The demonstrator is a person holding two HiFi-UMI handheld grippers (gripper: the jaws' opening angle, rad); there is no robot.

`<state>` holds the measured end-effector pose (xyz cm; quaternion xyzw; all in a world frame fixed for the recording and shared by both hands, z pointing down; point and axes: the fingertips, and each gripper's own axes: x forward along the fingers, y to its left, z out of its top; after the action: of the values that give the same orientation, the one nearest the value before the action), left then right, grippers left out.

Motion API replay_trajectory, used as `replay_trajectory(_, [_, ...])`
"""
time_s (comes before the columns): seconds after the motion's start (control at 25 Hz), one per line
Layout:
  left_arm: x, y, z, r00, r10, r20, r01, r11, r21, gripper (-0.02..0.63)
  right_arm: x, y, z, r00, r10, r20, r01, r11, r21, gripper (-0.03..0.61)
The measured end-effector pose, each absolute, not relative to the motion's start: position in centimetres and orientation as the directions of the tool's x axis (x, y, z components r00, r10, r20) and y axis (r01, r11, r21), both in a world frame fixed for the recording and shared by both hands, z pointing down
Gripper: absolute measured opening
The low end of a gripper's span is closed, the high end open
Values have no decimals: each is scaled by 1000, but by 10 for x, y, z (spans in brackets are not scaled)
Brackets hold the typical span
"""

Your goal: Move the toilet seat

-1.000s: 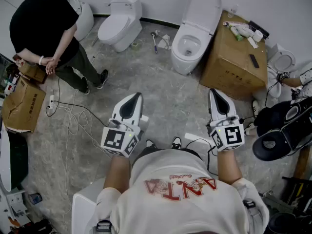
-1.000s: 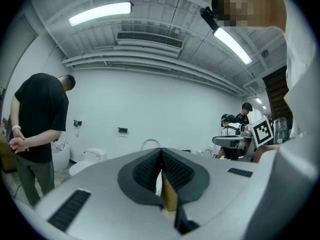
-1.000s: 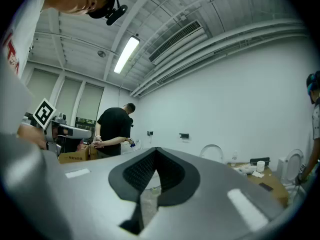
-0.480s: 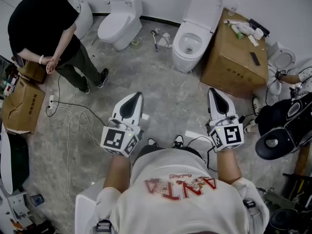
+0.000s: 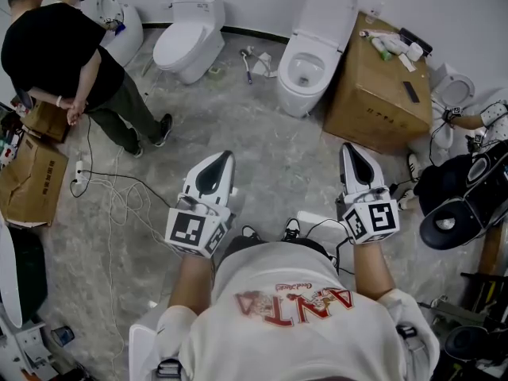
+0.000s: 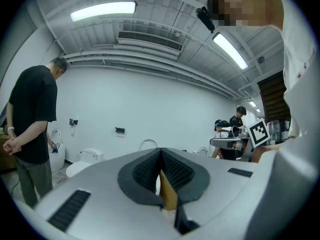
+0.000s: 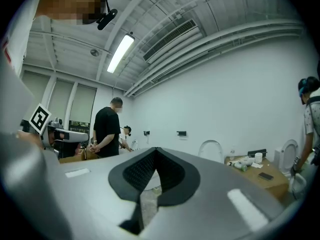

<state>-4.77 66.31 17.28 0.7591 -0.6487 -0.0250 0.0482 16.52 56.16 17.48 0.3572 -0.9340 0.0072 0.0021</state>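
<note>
Item: scene with two hand-held claws, head view and both gripper views.

- Left claw (image 5: pixel 217 159): carried level above the floor (image 5: pixel 270 153). Its dark ribbed pads (image 6: pixel 142 170) are closed against each other in the left gripper view, with nothing gripped.
- Right claw (image 5: pixel 350 151): carried level, beside the left one and well apart from it. Its jaws are likewise pressed together and empty in the right gripper view.
- Toilet (image 5: pixel 292 95): set on the floor against the far wall, ahead of and between the two claws and well apart from both. The bowl is open.
- Seat (image 5: pixel 329 13): raised upright at the back of that toilet and leaned towards the wall. It is touched by neither claw. Whether the raised part is seat, lid or both cannot be told.
- Box (image 5: pixel 373 94): brown cardboard, placed just right of the toilet. Bottles and small items are laid on its top.
- Closed toilet (image 5: pixel 184 42): white, lid down, placed left of the open one near the wall.
- Person (image 5: pixel 55 50): in black, stood at the upper left with hands clasped behind the back.
- Cables (image 5: pixel 119 197): white and black, strewn over the floor at the left.
- Small box (image 5: pixel 32 177): cardboard, at the left edge.
</note>
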Motion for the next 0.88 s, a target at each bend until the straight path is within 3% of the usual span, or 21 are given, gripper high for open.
replay_trajectory(0.44, [-90, 678, 195, 185, -983, 14, -973, -181, 145, 9, 118, 582, 188, -739, -671, 49, -671, 741, 19, 2])
replay_trajectory(0.88, [-127, 629, 201, 147, -988, 50, -983, -140, 122, 9, 78, 517, 206, -762, -644, 64, -647, 761, -47, 2])
